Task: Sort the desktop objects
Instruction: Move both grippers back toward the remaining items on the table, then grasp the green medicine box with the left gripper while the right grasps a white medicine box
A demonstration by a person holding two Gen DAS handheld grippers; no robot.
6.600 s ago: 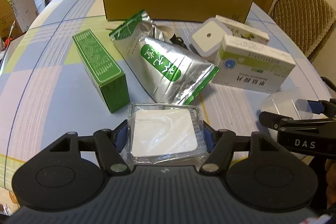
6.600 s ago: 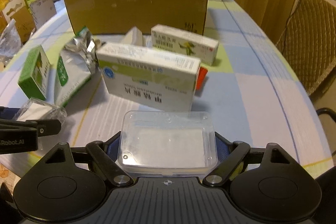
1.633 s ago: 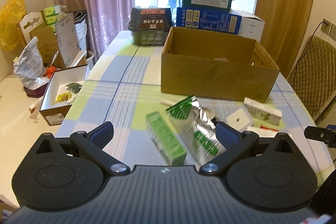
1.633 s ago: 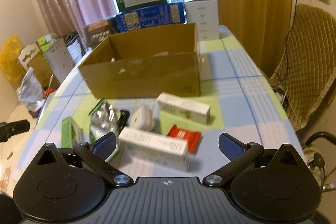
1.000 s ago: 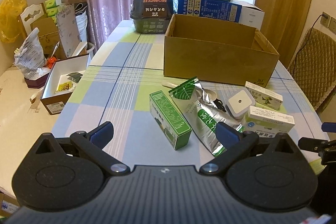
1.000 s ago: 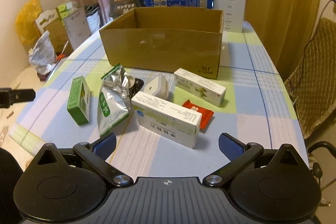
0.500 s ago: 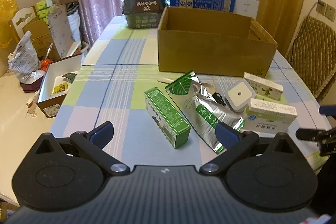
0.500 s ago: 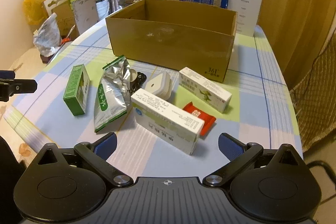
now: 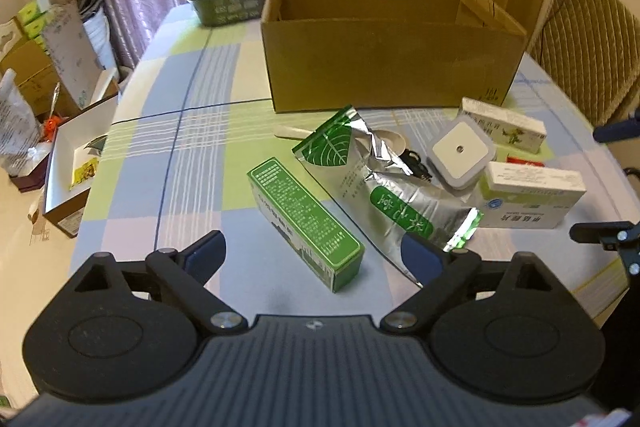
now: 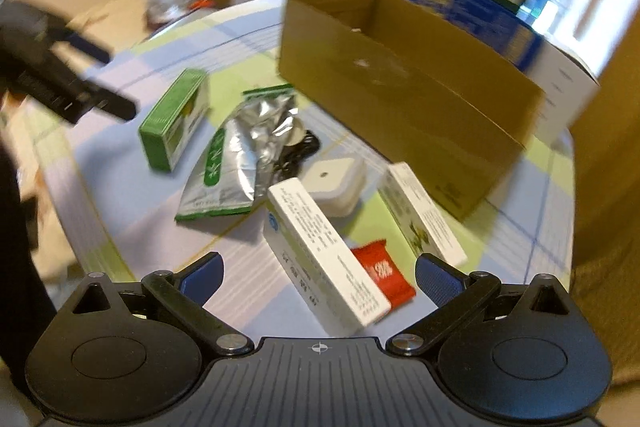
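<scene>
Two grippers, both empty. We find the left gripper [image 9: 314, 253] with fingers [image 9: 208, 253] spread wide, nothing between them; the right gripper [image 10: 318, 273] stands likewise wide open and holds nothing.

Ahead of the left fingers, between their tips, lies the green box [image 9: 304, 223], flat and angled away. Just beyond the right-hand fingertip lies the foil pouch [image 9: 380, 187], crumpled at its top, with a spoon [image 9: 296, 133] and a dark cable [image 9: 414, 163] partly under it. Past the pouch, a white square puck [image 9: 460, 153] leans on a white carton [image 9: 528, 195]; a second, smaller carton [image 9: 504, 125] sits beyond.

In the right view, blurred, the white carton [image 10: 324, 255] lies between the fingers and close to them, with a red packet [image 10: 382, 277] touching its far side and the smaller carton [image 10: 420, 217] ahead of the right-hand fingertip.

Beyond all loose items stands the open cardboard box [image 9: 392, 67]. We judge it the sorting bin; its contents cannot be made out. We judge each gripper lined up on its nearest item, green box on the left, white carton on the right.

Surface: a desk [image 9: 188, 147] under a checked cloth of blue, green and lilac. Room: curtains behind, stacked cartons at the far edge, a quilted chair [image 9: 588, 59] to the right, clutter off the left edge.
</scene>
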